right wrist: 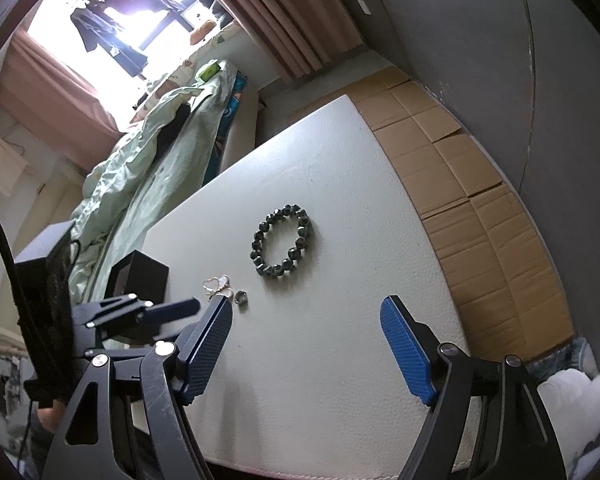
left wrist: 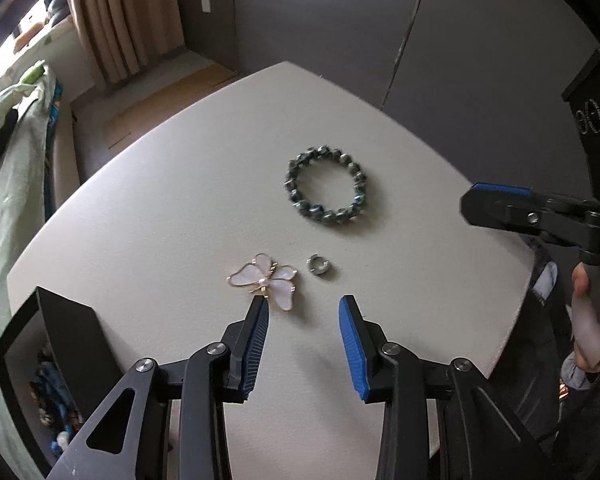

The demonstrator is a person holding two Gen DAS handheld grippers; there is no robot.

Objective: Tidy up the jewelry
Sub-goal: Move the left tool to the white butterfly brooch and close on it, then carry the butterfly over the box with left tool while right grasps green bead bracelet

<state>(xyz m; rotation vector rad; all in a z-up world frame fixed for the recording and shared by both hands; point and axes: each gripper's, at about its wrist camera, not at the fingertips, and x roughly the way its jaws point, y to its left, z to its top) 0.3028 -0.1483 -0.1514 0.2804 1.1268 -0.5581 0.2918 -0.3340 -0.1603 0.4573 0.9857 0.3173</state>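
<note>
A white and gold butterfly brooch [left wrist: 265,286] lies on the white table [left wrist: 160,220], just beyond my left gripper's left fingertip. A small silver ring [left wrist: 318,267] lies to its right. A dark green bead bracelet [left wrist: 326,185] lies farther back. My left gripper [left wrist: 304,304] is open and empty, low over the table. My right gripper [right wrist: 306,306] is open and empty, near the front edge. In the right wrist view the bracelet [right wrist: 282,241], ring [right wrist: 241,298] and brooch [right wrist: 218,285] lie ahead and to the left. The right gripper also shows at the right edge of the left wrist view [left wrist: 496,204].
A black open box [left wrist: 60,328] stands at the table's left corner, also seen in the right wrist view [right wrist: 138,278]. A black jewelry stand [left wrist: 596,108] is at the far right. A bed with green bedding [right wrist: 148,152] lies beyond the table. Cardboard sheets [right wrist: 460,184] cover the floor.
</note>
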